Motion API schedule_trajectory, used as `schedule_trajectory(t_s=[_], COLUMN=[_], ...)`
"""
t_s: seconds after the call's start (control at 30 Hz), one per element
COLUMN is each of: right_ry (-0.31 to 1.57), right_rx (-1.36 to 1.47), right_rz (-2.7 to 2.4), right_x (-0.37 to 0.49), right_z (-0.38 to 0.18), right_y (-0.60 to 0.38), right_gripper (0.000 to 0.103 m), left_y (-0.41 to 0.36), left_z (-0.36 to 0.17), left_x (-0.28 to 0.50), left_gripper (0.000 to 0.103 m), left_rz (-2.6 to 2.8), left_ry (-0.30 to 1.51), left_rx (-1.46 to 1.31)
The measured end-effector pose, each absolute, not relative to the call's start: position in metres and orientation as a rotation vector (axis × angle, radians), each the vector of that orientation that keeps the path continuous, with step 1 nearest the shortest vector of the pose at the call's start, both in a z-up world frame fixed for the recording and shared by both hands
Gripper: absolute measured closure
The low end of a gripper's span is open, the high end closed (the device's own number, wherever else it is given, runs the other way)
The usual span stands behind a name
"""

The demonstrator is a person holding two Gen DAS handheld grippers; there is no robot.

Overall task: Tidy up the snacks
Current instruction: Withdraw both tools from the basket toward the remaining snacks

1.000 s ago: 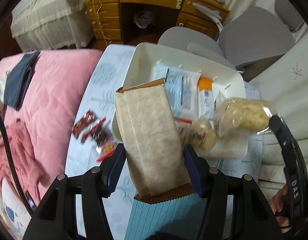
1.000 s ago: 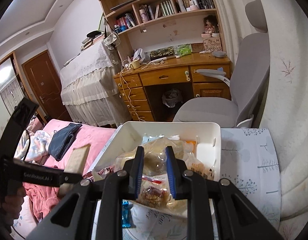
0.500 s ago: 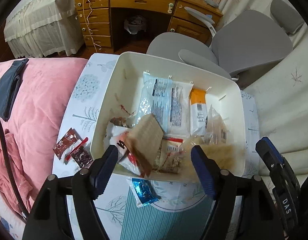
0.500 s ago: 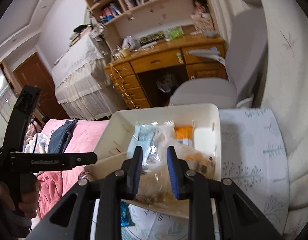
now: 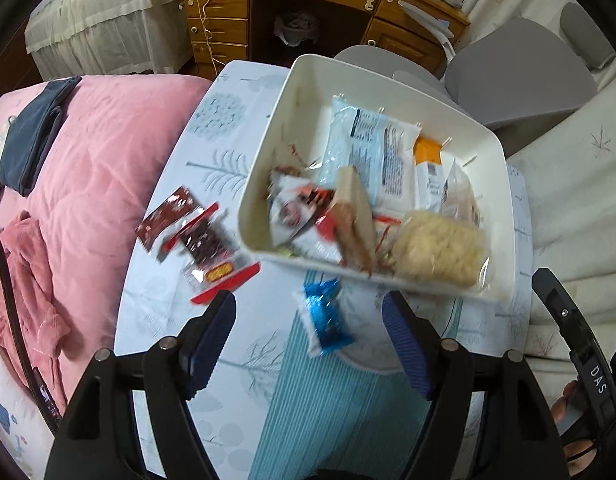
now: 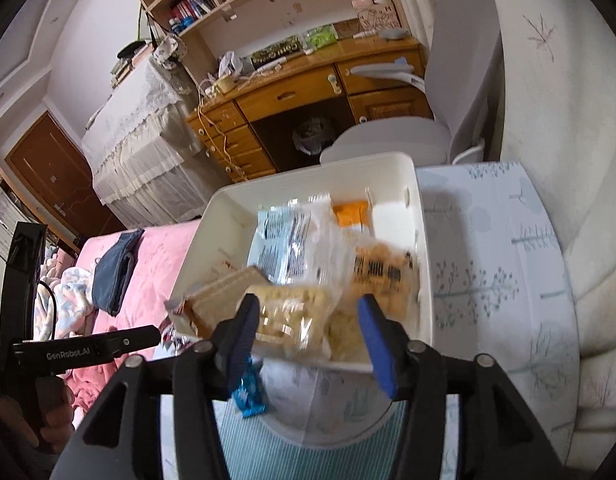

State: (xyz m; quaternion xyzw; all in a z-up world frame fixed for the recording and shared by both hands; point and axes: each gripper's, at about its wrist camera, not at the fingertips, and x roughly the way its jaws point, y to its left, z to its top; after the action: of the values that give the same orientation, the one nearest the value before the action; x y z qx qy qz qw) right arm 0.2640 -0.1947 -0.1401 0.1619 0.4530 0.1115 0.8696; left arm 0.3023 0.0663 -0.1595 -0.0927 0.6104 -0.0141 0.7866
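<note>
Now the white bin (image 5: 267, 168) holds the brown packet (image 5: 354, 216) and the pale clear bag (image 5: 440, 252), newly dropped as the left gripper (image 5: 308, 336) and right gripper (image 6: 305, 334) opened empty, leaving the blue packet (image 5: 326, 320) at six o'clock.

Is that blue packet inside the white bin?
No, the blue packet lies on the table just outside the white bin's near wall.

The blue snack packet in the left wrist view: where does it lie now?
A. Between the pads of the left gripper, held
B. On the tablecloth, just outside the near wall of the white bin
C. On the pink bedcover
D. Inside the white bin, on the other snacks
B: the blue snack packet lies on the tablecloth in front of the white bin, and nothing grips it.
</note>
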Motion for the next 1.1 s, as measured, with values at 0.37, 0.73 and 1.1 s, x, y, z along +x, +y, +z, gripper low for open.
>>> schedule_trajectory(t_s=[0.37,0.73,1.1], right_ry=[1.013,1.086,1.149], right_rx=[0.315,0.346,0.368], right_rz=[0.202,0.140,-0.009], right_x=[0.224,0.206,0.210], right_z=[-0.137,-0.154,-0.191], right_y=[-0.145,-0.088,-0.055], right_gripper=[0.049,0.049,0.037], left_y=[0.123,0.187,0.207], left_z=[-0.171,-0.186,-0.216], left_x=[0.270,0.280,0.312], left_gripper=[0.028,0.023,0.020], left_rz=[-0.027,-0.072,-0.214], left_ry=[1.369,1.392,1.407], left_rx=[-0.176,-0.136,-0.059])
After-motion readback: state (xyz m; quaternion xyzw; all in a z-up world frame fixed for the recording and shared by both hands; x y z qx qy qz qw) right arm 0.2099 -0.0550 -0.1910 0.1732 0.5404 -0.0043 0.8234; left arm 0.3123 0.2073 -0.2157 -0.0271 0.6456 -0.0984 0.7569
